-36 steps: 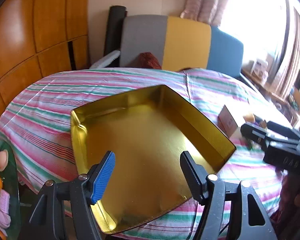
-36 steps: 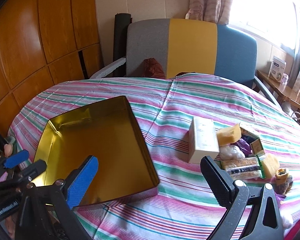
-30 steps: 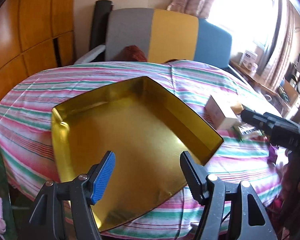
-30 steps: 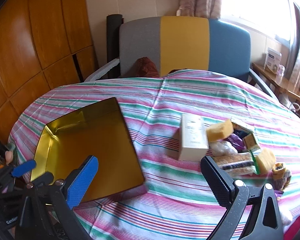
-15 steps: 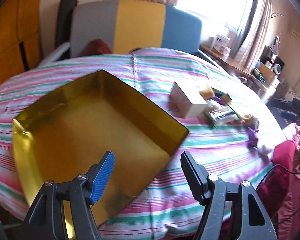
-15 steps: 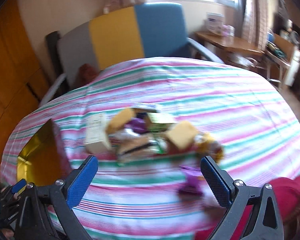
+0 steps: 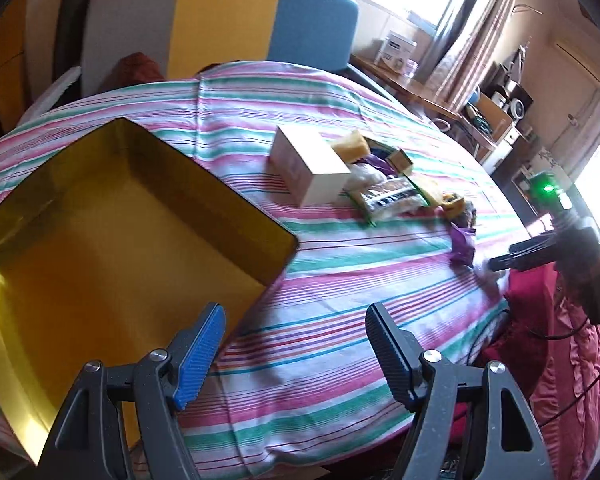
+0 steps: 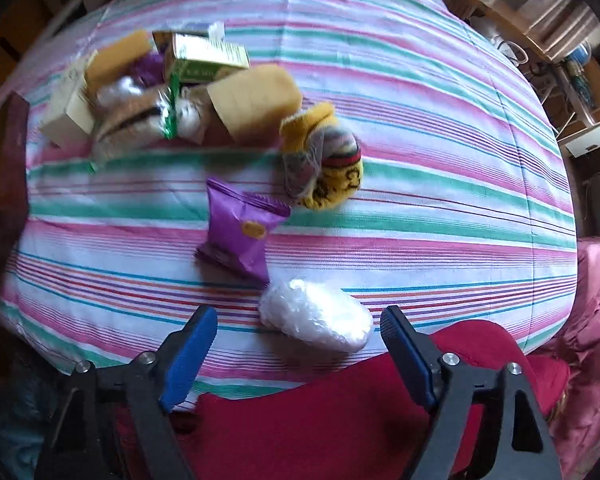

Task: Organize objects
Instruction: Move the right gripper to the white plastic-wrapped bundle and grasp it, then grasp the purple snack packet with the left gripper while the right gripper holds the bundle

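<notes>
Right gripper [image 8: 298, 330] fingers spread wide around the white packet [image 8: 316, 314]

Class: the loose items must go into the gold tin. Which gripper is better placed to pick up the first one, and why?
Probably the right gripper: open, with the white wrapped packet lying between its fingers near the table edge. The left gripper, also open, hovers by the gold tin, far from the pile.

A striped cloth [image 7: 340, 320] in pink, green and white covers the round worktop. Behind it, at the upper left of the left wrist view, stands a sofa [image 7: 224, 20] with grey, yellow and blue panels. Curtains [image 7: 460, 40] hang at the upper right, above a cluttered wooden side table [image 7: 424, 92].
</notes>
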`<state>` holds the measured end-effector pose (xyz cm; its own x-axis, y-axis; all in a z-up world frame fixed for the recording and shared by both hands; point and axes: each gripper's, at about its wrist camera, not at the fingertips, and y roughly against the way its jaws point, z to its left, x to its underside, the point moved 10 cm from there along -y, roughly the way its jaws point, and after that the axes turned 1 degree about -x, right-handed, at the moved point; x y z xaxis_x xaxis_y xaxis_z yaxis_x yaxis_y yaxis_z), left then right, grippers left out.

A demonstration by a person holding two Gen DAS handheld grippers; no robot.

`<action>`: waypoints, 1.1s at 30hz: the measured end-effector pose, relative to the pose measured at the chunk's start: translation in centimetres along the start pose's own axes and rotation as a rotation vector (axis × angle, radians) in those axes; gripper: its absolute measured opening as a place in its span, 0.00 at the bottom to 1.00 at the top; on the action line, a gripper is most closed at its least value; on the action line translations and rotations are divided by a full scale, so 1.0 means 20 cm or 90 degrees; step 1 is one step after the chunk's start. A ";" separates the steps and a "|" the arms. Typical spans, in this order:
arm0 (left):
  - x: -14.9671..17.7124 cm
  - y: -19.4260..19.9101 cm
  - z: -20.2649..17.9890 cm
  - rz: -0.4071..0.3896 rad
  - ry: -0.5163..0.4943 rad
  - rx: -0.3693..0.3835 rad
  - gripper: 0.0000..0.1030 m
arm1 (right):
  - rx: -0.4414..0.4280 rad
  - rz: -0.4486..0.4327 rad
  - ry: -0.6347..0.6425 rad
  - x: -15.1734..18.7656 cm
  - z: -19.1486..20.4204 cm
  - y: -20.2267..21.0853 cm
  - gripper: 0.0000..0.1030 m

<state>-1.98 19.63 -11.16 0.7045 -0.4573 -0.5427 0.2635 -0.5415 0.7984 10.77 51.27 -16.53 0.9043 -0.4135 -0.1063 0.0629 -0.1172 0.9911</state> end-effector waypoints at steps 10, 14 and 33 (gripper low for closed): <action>-0.10 -0.12 -0.26 0.021 -0.069 0.088 0.72 | 0.052 0.037 0.016 0.06 -0.10 -0.16 0.41; -0.17 -0.22 -0.43 0.028 -0.110 0.125 0.70 | 0.064 -0.062 -0.072 0.06 -0.23 -0.03 0.36; -0.15 -0.82 -1.23 0.161 -0.247 0.196 0.59 | -0.084 -0.184 -0.237 0.02 -0.27 0.05 0.34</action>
<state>7.74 47.30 -16.19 0.4118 -0.7942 -0.4468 -0.1281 -0.5359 0.8345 13.40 55.82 -15.09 0.6311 -0.6782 -0.3767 0.3639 -0.1700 0.9158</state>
